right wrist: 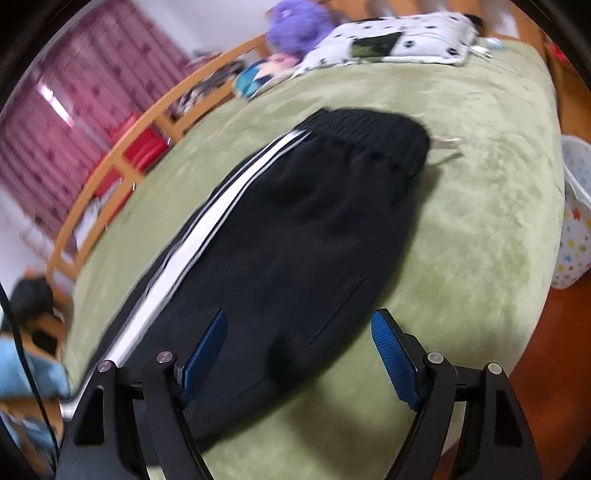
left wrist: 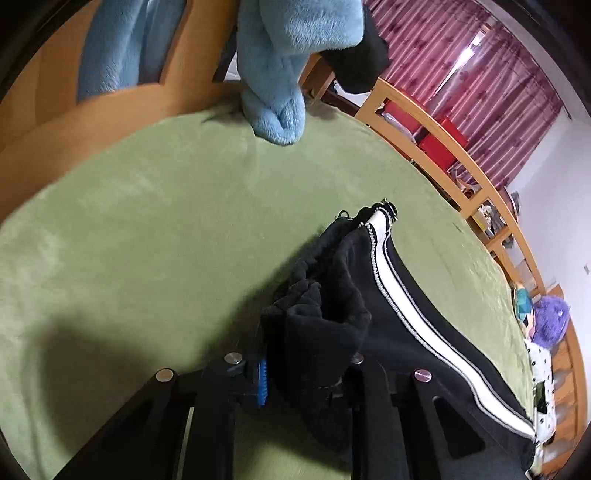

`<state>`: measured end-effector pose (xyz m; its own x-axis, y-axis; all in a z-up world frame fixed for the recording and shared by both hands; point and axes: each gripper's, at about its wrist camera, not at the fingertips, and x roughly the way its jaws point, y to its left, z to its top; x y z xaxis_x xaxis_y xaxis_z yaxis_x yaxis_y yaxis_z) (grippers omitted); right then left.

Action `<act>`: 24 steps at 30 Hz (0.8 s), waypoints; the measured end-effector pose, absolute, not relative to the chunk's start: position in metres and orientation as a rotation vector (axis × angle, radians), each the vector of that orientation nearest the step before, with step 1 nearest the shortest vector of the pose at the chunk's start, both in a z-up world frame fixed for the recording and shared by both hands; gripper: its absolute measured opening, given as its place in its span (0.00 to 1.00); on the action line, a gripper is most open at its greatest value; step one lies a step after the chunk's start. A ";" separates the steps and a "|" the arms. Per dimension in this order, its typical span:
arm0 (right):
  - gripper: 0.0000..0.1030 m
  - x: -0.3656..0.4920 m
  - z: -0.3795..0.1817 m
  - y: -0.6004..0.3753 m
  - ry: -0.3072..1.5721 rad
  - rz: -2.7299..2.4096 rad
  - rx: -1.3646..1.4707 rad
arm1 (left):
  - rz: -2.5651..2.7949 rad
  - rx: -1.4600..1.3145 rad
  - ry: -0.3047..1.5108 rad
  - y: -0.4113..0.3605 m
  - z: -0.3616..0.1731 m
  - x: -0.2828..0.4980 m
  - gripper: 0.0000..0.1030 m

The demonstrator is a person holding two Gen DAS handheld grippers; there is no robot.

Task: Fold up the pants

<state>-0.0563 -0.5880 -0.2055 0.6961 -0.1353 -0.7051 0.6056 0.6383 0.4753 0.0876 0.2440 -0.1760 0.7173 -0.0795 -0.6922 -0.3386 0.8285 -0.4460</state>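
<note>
Pants: black fleecy track pants (right wrist: 295, 236) with a white side stripe edged in thin pale piping, lying along a green bed cover (left wrist: 147, 229); the elastic waistband is gathered into fine ribs at the far end in the right wrist view.
Pants cuff: the leg end (left wrist: 317, 317) is bunched into a thick, fuzzy roll, lifted off the cover and caught in the left gripper.
Left gripper: left gripper (left wrist: 306, 373) is clenched on the cuff; black fabric fills the gap and hides one pad, while a sliver of blue ribbed pad shows beside it.
Right gripper: right gripper (right wrist: 299, 354) is released, its two blue ribbed pads spread wide over the black cloth and gripping nothing; this view is smeared by motion.
Only in the left view: a pale blue plush garment (left wrist: 280, 74) hanging down, its tip on the cover, beside a wooden panel.
Only in the right view: the waistband, a white pillow with black spots (right wrist: 406, 37), a purple furry toy (right wrist: 295, 22) and a star-printed white bin (right wrist: 576, 221) over a reddish floor.
Surface: soft, suede-like green cover, faintly mottled.
Room: wooden bed rail (right wrist: 110, 173), red boxes behind it, pink-striped curtains (left wrist: 480, 85), white wall.
</note>
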 end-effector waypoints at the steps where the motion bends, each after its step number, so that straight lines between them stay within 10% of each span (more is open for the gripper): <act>1: 0.79 -0.055 -0.206 -0.597 0.667 -0.471 0.777 | 0.159 -0.592 0.773 0.244 -0.176 0.084 0.19; 6: 0.83 -0.030 -0.221 -0.643 0.642 -0.507 0.833 | 0.233 -0.561 0.816 0.240 -0.192 0.088 0.31; 9: 0.83 -0.011 -0.240 -0.670 0.644 -0.489 0.931 | 0.289 -0.623 0.845 0.248 -0.205 0.097 0.58; 11: 0.80 -0.002 -0.240 -0.678 0.611 -0.491 0.948 | 0.307 -0.654 0.835 0.252 -0.211 0.100 0.59; 13: 0.40 0.014 -0.228 -0.686 0.610 -0.481 0.910 | 0.315 -0.667 0.826 0.252 -0.213 0.102 0.59; 15: 0.34 0.019 -0.203 -0.691 0.548 -0.415 0.856 | 0.303 -0.673 0.820 0.250 -0.210 0.103 0.58; 24: 0.47 0.044 -0.223 -0.700 0.788 -0.487 0.787 | 0.258 -0.676 0.820 0.250 -0.214 0.107 0.46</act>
<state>0.0443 -0.6998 -0.2230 0.6210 -0.1017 -0.7772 0.6493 0.6222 0.4374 0.1066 0.2498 -0.2143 0.6656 -0.0413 -0.7451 -0.4602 0.7633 -0.4534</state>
